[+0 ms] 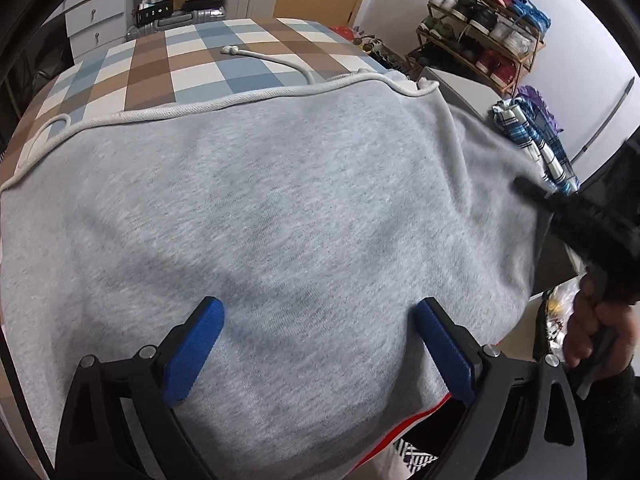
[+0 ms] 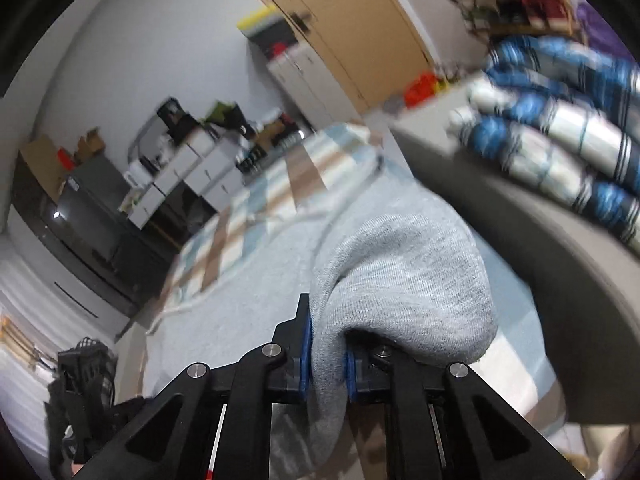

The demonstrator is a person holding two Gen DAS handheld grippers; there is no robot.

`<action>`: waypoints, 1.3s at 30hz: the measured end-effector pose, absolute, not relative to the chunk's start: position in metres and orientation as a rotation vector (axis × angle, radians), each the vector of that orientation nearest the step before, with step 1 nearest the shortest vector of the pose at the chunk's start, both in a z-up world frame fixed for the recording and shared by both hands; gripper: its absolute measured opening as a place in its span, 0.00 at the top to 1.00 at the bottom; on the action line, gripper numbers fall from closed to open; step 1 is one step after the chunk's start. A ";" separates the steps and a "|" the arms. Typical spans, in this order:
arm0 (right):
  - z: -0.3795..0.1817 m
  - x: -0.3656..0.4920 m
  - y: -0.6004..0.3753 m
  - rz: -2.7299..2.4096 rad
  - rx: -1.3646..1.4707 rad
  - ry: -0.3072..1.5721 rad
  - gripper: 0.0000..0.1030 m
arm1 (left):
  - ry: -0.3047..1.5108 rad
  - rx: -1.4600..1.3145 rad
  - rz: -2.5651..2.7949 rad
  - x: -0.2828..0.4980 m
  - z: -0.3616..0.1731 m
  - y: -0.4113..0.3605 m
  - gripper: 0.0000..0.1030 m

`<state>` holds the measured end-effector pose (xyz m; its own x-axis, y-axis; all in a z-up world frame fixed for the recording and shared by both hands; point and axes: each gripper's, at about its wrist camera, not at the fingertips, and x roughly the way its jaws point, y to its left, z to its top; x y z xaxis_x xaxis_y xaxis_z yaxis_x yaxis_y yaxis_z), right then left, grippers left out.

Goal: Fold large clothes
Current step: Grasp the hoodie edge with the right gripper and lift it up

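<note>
Your left tool [image 1: 316, 344] hangs over the grey garment [image 1: 280, 208] with its blue fingers [image 1: 196, 348] spread wide apart and nothing between them. The garment lies flat on the checked bed cover [image 1: 192, 52], its white cord-trimmed edge [image 1: 224, 98] on the far side. Your right tool [image 2: 326, 364] is clamped on a bunched fold of the same grey garment [image 2: 404, 280] at its side edge. A blue striped cloth [image 2: 560, 128] lies beyond.

Home bedroom: checked bed [image 1: 200, 52], shoe rack [image 1: 484, 28]
</note>
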<state>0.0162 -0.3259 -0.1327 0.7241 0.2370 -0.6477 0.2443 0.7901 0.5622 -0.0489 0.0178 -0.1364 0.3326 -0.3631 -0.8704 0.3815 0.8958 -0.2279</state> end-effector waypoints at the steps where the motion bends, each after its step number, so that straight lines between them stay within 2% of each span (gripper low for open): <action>1: -0.139 0.018 -0.328 -0.010 0.685 0.814 0.83 | 1.133 0.017 -0.489 -0.049 -0.136 0.018 0.09; 2: -0.146 0.020 -0.331 -0.009 0.709 0.842 0.81 | 1.135 0.016 -0.490 -0.049 -0.136 0.018 0.09; 4: -0.157 0.025 -0.336 -0.022 0.746 0.894 0.71 | 1.137 0.019 -0.490 -0.049 -0.136 0.018 0.09; 6: -0.167 0.028 -0.338 -0.020 0.795 0.938 0.48 | 1.138 0.024 -0.490 -0.049 -0.135 0.017 0.09; 9: -0.173 0.037 -0.334 -0.002 0.810 0.983 0.33 | 1.139 0.031 -0.488 -0.050 -0.135 0.018 0.09; 11: -0.172 0.047 -0.334 0.021 0.821 0.992 0.23 | 1.140 0.030 -0.492 -0.050 -0.135 0.019 0.09; 13: -0.172 0.057 -0.335 0.027 0.829 1.002 0.22 | 1.142 0.026 -0.498 -0.050 -0.134 0.021 0.09; 14: -0.172 0.061 -0.334 0.027 0.822 1.012 0.23 | 1.143 0.025 -0.500 -0.051 -0.134 0.021 0.09; 16: -0.171 0.065 -0.336 0.039 0.831 0.995 0.43 | 1.145 0.017 -0.505 -0.051 -0.134 0.023 0.09; 17: -0.169 0.064 -0.337 0.021 0.819 0.978 0.72 | 1.145 0.014 -0.507 -0.051 -0.134 0.023 0.09; 18: -0.167 0.060 -0.337 0.014 0.805 0.958 0.77 | 1.145 0.012 -0.511 -0.052 -0.133 0.024 0.09; 21: -0.159 0.051 -0.329 0.005 0.721 0.891 0.82 | 1.146 0.022 -0.518 -0.054 -0.133 0.023 0.09; 28: -0.118 0.040 -0.299 -0.027 0.405 0.773 0.86 | 1.154 -0.037 -0.613 -0.044 -0.132 0.013 0.09; 39: -0.086 0.050 -0.304 -0.035 0.273 0.696 0.88 | 1.171 -0.058 -0.715 -0.020 -0.135 -0.027 0.09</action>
<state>0.0497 -0.3039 -0.0861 0.7686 0.0588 -0.6371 0.1222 0.9639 0.2364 -0.0198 -0.0270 -0.1353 0.1983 -0.5392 -0.8185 0.4815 0.7809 -0.3978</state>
